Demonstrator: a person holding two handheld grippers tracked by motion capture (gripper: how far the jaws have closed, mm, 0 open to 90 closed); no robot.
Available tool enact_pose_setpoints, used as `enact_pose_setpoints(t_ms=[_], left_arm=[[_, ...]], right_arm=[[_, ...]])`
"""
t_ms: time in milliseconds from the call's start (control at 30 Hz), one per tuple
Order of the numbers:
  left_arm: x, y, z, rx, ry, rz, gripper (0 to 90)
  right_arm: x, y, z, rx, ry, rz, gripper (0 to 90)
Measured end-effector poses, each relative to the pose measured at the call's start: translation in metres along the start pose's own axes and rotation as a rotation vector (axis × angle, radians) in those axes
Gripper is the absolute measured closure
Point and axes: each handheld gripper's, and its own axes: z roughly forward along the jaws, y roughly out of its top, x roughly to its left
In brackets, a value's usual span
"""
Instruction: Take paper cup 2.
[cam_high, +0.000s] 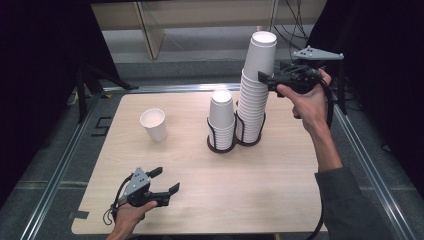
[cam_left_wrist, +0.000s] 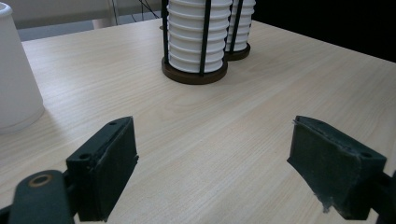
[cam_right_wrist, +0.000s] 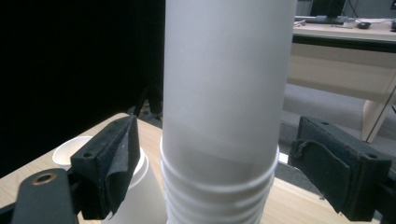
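Note:
A tall stack of white paper cups (cam_high: 251, 107) stands in a black wire holder (cam_high: 248, 141) at the table's middle right. Its top cup (cam_high: 262, 50) (cam_right_wrist: 224, 93) sticks up well out of the rest. My right gripper (cam_high: 263, 76) (cam_right_wrist: 208, 172) is open, with a jaw on each side of that top cup near its base; a gap shows at both pads. A shorter stack (cam_high: 221, 117) (cam_left_wrist: 196, 37) stands in the holder's left side. A single cup (cam_high: 154, 124) (cam_left_wrist: 14, 84) stands alone on the left. My left gripper (cam_high: 166, 180) (cam_left_wrist: 212, 172) rests low near the front edge, open and holding nothing.
The wooden table (cam_high: 210, 195) has a metal frame rail (cam_high: 60, 175) along its sides. Black curtains close off both sides. A light wooden bench (cam_high: 160, 20) and cables (cam_high: 295, 20) lie on the floor beyond the far edge.

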Motion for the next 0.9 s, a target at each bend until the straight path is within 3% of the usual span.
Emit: enact_pose_setpoints(t_ms=[200, 500, 900], left_arm=[[0.000, 0.000, 0.000, 0.000, -0.001, -0.001, 14.5], [-0.001, 0.001, -0.002, 0.017, 0.002, 0.003, 14.4], [-0.001, 0.000, 0.001, -0.009, -0.015, -0.004, 14.4]], right_arm=[[-0.003, 0.009, 0.011, 0.000, -0.005, -0.013, 15.5], [-0.008, 0.018, 0.030, -0.003, 0.001, 0.007, 14.9], [-0.009, 0.022, 0.051, 0.005, 0.022, 0.029, 14.7]])
